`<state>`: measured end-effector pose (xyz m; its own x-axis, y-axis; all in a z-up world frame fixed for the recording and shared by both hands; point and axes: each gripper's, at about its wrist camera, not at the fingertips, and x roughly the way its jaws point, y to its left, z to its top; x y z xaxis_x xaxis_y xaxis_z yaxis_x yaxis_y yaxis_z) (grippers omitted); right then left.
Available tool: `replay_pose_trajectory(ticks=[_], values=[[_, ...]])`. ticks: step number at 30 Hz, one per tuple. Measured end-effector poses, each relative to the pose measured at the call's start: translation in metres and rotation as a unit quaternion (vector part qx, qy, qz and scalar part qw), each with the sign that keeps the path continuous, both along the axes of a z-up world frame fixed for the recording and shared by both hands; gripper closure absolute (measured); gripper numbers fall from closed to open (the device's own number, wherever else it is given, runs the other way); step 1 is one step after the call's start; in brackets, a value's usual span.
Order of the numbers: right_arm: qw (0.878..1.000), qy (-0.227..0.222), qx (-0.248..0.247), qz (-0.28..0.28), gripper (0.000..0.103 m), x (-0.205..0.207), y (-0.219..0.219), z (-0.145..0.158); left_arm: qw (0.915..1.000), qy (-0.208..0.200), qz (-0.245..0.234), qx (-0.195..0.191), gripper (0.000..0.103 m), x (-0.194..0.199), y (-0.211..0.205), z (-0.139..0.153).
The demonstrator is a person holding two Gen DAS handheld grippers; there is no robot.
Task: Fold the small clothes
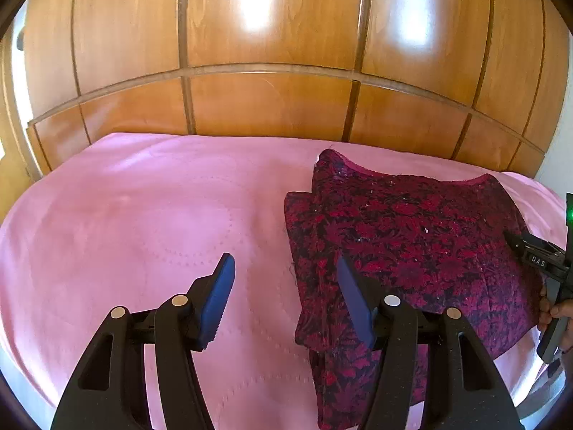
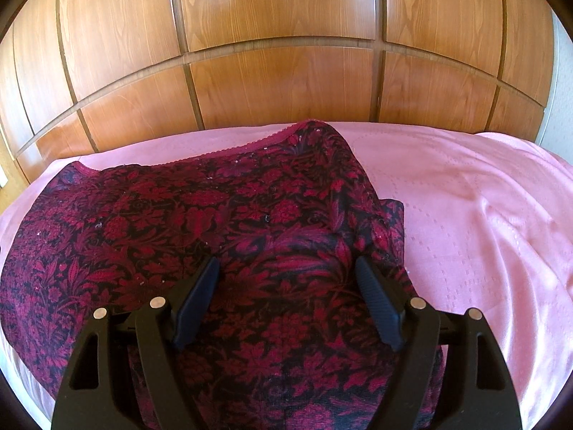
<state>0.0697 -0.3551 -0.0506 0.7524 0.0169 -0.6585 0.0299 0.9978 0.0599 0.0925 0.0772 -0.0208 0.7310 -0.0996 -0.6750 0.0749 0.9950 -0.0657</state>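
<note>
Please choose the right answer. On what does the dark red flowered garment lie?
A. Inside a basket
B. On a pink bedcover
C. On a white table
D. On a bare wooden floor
B: the flowered garment lies spread on the pink bedcover, with wooden panels behind the bed.

A bed [image 1: 125,215] under a pink cover bears a dark red floral garment [image 2: 222,215] lying spread flat.

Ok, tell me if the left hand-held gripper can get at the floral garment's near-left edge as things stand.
Probably yes. The left hand-held gripper is open and empty, and the floral garment has its edge lying flat on the pink bedspread just beside one of the gripper's fingers, nothing between.
</note>
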Motion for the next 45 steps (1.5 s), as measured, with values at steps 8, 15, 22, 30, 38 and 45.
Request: replay_pose_trajectory(ticks=[8,15,22,30,38,45], values=[[1.000,0.000,0.000,0.001,0.025,0.000,0.000,0.000,0.9948,0.057,-0.034,-0.078,0.045,0.039,0.007,-0.013],[1.000,-0.003,0.001,0.002,0.025,-0.001,-0.001,0.000,0.9752,0.114,-0.044,-0.184,0.049,0.084,0.019,-0.031],[1.000,-0.003,0.003,0.002,0.025,-0.001,-0.002,0.000,0.9787,0.067,-0.084,-0.175,0.092,0.086,-0.002,-0.003],[1.000,-0.006,0.000,0.003,0.025,0.000,0.000,-0.001,0.9843,0.107,-0.010,-0.140,0.092,0.094,-0.001,-0.058],[1.000,-0.002,0.006,0.004,0.025,0.001,-0.001,-0.001,0.9978,0.027,0.021,-0.057,0.085,0.053,-0.022,-0.007],[0.998,-0.001,0.065,0.011,0.025,-0.006,-0.029,0.032,0.9956,-0.004,-0.082,-0.044,0.085,0.009,-0.078,0.004]])
